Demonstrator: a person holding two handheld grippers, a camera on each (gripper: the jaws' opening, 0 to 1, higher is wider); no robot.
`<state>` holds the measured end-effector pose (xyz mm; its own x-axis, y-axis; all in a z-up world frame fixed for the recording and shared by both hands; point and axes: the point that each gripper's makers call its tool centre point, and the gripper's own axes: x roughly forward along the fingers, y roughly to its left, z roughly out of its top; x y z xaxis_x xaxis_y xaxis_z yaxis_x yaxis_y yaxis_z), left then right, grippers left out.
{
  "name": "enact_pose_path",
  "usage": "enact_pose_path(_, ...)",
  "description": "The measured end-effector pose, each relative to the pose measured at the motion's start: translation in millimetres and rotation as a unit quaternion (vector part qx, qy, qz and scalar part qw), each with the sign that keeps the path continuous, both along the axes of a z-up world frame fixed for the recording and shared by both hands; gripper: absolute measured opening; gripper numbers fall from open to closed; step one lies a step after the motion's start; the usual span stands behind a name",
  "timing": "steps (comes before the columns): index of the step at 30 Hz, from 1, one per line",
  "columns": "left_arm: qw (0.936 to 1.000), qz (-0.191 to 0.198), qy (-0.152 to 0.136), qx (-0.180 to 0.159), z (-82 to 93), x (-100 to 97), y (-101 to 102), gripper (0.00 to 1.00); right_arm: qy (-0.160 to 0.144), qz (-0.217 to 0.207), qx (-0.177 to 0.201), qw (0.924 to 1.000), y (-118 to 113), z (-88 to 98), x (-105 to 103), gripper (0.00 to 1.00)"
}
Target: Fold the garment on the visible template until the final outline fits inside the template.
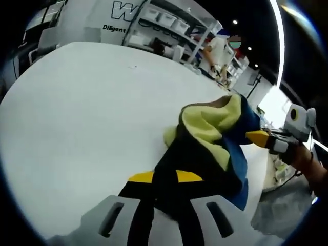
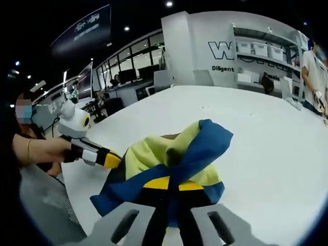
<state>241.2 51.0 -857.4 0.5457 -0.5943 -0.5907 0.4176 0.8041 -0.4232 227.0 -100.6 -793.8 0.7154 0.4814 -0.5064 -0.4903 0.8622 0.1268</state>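
Note:
A garment (image 1: 210, 123) in yellow, blue and black hangs bunched above the white table (image 1: 92, 113). My left gripper (image 1: 165, 177) is shut on its dark near edge, the yellow pads showing on either side of the cloth. My right gripper (image 1: 258, 137) comes in from the right with its yellow tip pinched on the blue edge. In the right gripper view the garment (image 2: 154, 151) is lifted over the table (image 2: 266, 138). There my right gripper (image 2: 171, 183) is shut on a blue and black fold, and my left gripper (image 2: 111, 160) grips the garment's left side.
Shelves with white bins (image 1: 169, 23) (image 2: 261, 51) stand behind the table's far edge, with a person (image 1: 218, 48) (image 2: 315, 66) beside them. A forearm (image 2: 36, 148) holding the left gripper reaches in past the table's near edge. Grey floor (image 1: 279, 205) lies below that edge.

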Motion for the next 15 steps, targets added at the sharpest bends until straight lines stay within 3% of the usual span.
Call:
enact_pose_path(5,0.9999,-0.004,0.002,0.010,-0.7,-2.9,5.9,0.00,-0.002,-0.006,-0.016,0.9999,-5.2,-1.6,1.5,0.00)
enact_pose_path(15,1.0000,0.002,-0.008,0.005,11.8,-2.5,14.5,0.00,-0.005,-0.011,-0.016,0.9998,-7.5,7.9,5.6,0.00)
